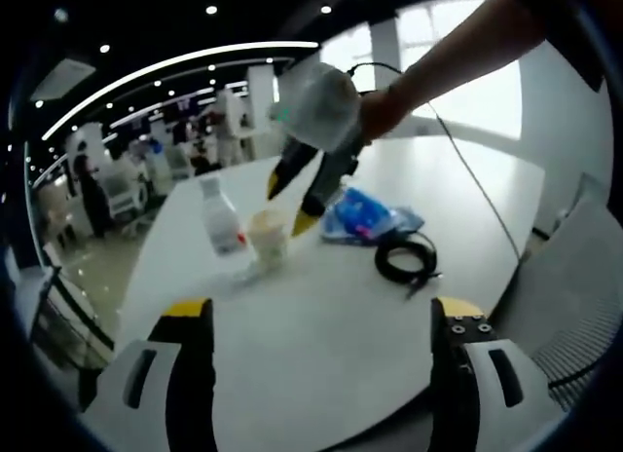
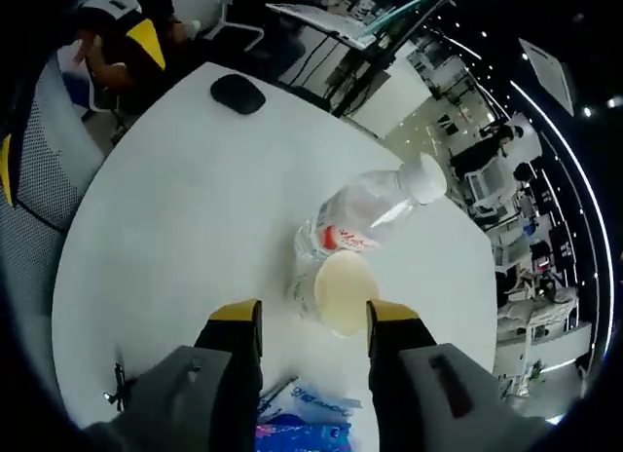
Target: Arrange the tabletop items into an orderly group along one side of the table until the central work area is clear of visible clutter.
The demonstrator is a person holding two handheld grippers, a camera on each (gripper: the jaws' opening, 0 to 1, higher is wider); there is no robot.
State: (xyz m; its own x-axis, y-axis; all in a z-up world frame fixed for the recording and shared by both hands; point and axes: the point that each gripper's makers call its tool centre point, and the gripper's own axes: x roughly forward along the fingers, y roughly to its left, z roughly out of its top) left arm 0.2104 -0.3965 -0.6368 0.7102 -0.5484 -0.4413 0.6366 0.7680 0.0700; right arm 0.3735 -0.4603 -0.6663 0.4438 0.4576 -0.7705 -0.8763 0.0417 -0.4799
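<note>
Right gripper view: right gripper (image 2: 313, 318) is seen hovering over the white table (image 2: 175, 228), jaws parted wide and holding nothing, with the cup (image 2: 336, 291) lying just past and between the yellow tips, rim turned toward the camera. A clear plastic bottle (image 2: 365, 218) with a white cap and red label is found just beyond the cup, about touching it. A blue wrapper (image 2: 302, 418) is glimpsed under the jaws, and a dark mouse (image 2: 238, 94) sits well apart near the far edge (shape only, detail too small). Left gripper view: left gripper (image 1: 321, 325) is held open and empty near the table edge; cup (image 1: 269, 238), bottle (image 1: 220, 218), blue wrapper (image 1: 365, 216) and a coiled black cable (image 1: 407, 257) are grouped mid-table. The tabletop is smooth, rounded, matte white. An open office with ceiling spotlights and bright windows is seen behind.
</note>
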